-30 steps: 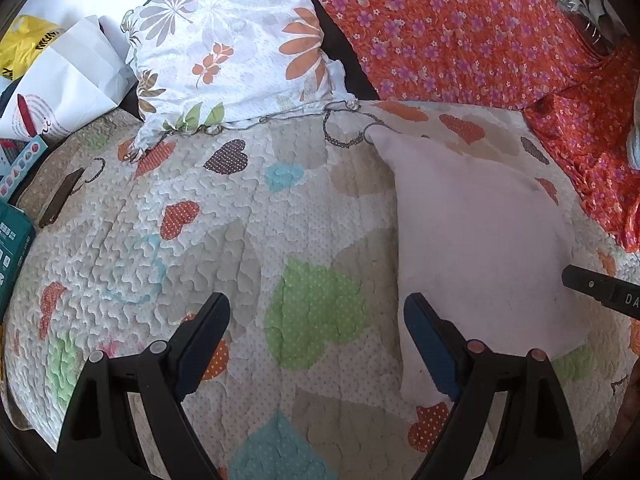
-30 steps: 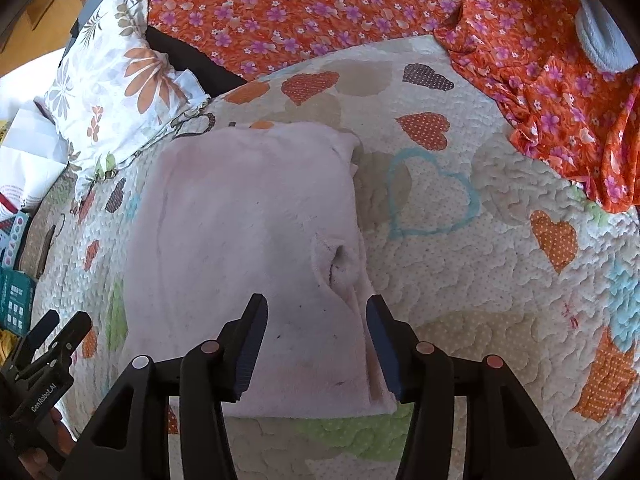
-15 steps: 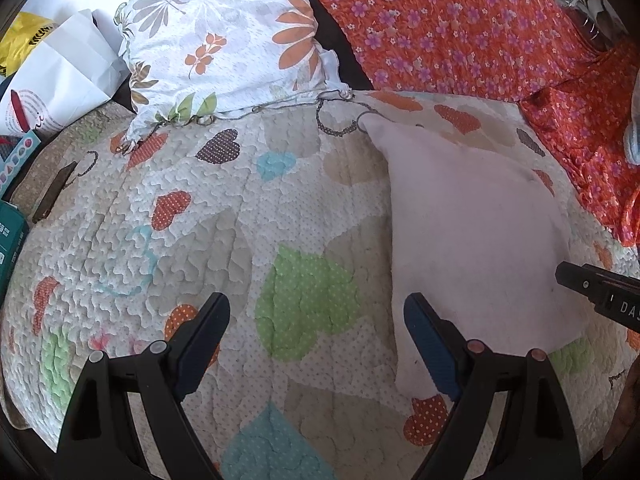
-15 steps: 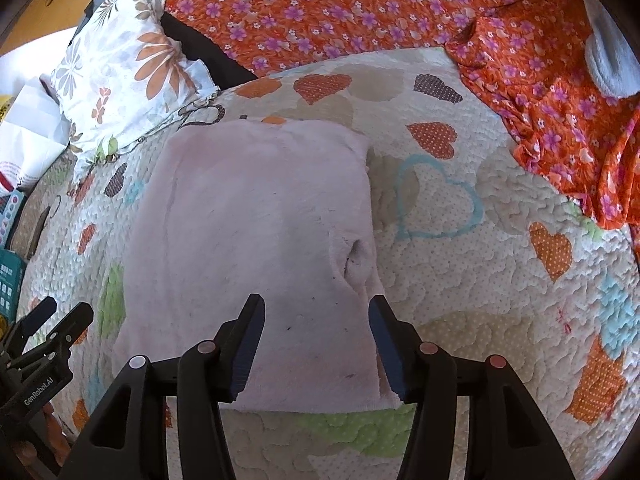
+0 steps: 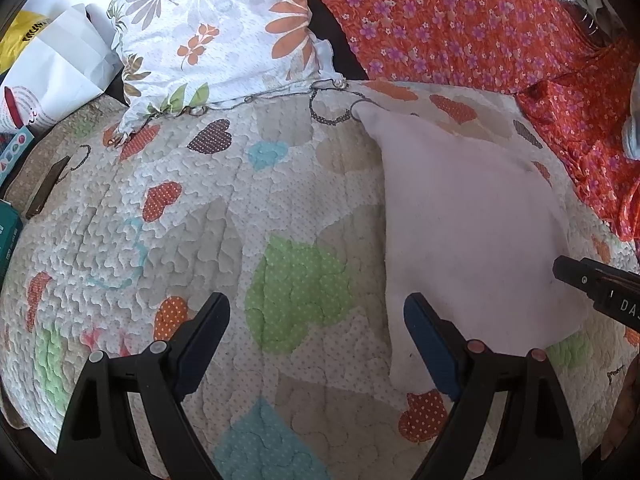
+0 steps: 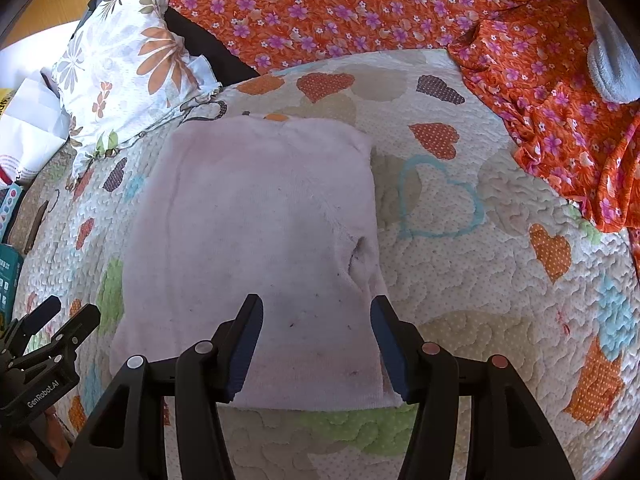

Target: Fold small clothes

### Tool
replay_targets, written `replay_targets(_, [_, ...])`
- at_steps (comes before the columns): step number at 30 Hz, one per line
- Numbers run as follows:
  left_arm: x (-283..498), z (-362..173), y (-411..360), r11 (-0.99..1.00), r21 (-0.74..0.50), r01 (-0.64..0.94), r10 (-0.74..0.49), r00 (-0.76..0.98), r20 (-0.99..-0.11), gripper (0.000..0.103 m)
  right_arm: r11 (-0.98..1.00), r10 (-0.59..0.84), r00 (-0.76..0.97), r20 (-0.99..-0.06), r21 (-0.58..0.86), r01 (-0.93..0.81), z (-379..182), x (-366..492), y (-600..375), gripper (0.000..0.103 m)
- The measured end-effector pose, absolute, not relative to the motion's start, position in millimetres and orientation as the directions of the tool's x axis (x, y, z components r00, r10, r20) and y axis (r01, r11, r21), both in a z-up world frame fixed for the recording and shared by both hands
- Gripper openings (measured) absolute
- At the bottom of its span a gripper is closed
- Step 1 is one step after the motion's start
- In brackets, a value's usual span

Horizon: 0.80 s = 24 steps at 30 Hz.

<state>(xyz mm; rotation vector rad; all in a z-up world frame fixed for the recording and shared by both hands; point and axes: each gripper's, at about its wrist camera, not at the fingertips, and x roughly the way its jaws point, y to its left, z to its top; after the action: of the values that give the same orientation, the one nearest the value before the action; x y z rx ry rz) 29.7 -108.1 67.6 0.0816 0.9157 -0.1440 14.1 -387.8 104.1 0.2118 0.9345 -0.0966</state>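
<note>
A pale pink folded garment (image 6: 256, 232) lies flat on the heart-patterned quilt (image 6: 460, 292). In the left wrist view the garment (image 5: 472, 232) lies to the right. My right gripper (image 6: 316, 312) is open and empty, its fingers over the garment's near edge. My left gripper (image 5: 316, 312) is open and empty over bare quilt (image 5: 160, 216), just left of the garment's near left corner. The right gripper's tip (image 5: 592, 284) shows at the left wrist view's right edge. The left gripper (image 6: 56, 320) shows at the lower left of the right wrist view.
A white floral pillow (image 5: 216, 36) lies at the back left. Orange floral cloth (image 6: 360, 12) covers the back and right. A grey item (image 6: 612, 64) rests on it at far right. White bags (image 5: 52, 72) and boxes (image 5: 8, 232) sit at the left edge.
Both grippers have drawn back slightly toward the near edge of the garment. The garment lies unmoved. Both stay open.
</note>
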Motion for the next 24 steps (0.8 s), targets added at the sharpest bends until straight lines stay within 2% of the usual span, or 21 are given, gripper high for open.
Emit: replay_targets(24, [29.9,59.2,-108.8,0.985,-0.003,0.171,-0.101,0.569,-0.816,0.088,0.974,0.005,0.588,-0.809,0.136,0.179,105.2,11.2,-383.5,0.063])
